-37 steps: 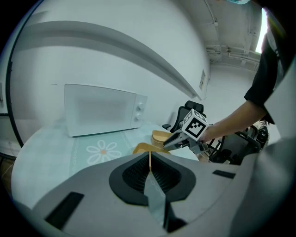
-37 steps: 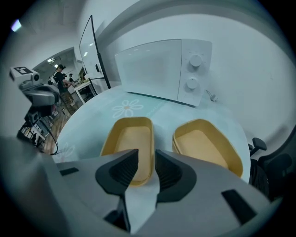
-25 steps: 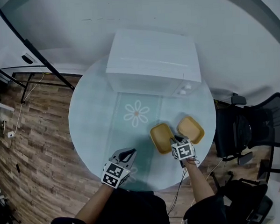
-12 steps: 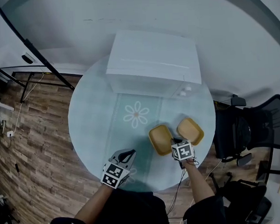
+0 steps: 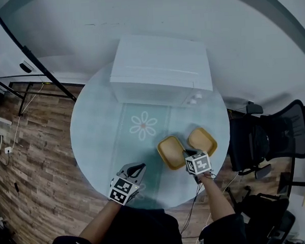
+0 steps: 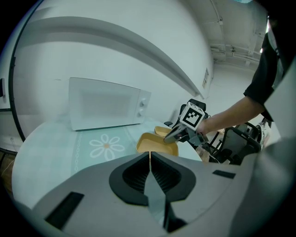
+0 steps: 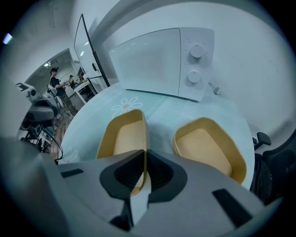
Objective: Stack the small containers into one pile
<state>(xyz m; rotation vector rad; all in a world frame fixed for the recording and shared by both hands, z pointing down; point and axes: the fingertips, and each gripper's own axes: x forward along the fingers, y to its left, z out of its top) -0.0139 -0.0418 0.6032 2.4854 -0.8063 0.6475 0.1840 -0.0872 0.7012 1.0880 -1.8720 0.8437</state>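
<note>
Two small tan containers lie side by side on the round glass table [image 5: 96, 127]. My right gripper [image 5: 188, 154] [image 7: 144, 155] is shut on the right-hand rim of the left container [image 5: 170, 151] [image 7: 121, 138] [image 6: 155, 143]. The second container [image 5: 202, 140] [image 7: 208, 148] lies just to its right, apart from the jaws. My left gripper [image 5: 137, 168] [image 6: 150, 158] hovers at the table's near edge, left of both containers, shut with nothing between its fingers.
A white microwave [image 5: 160, 67] [image 7: 157, 60] stands at the back of the table. A mat with a daisy print [image 5: 143, 125] lies in front of it. A black office chair [image 5: 265, 138] stands right of the table.
The head view has shifted slightly; the grippers and both containers keep the same places relative to one another.
</note>
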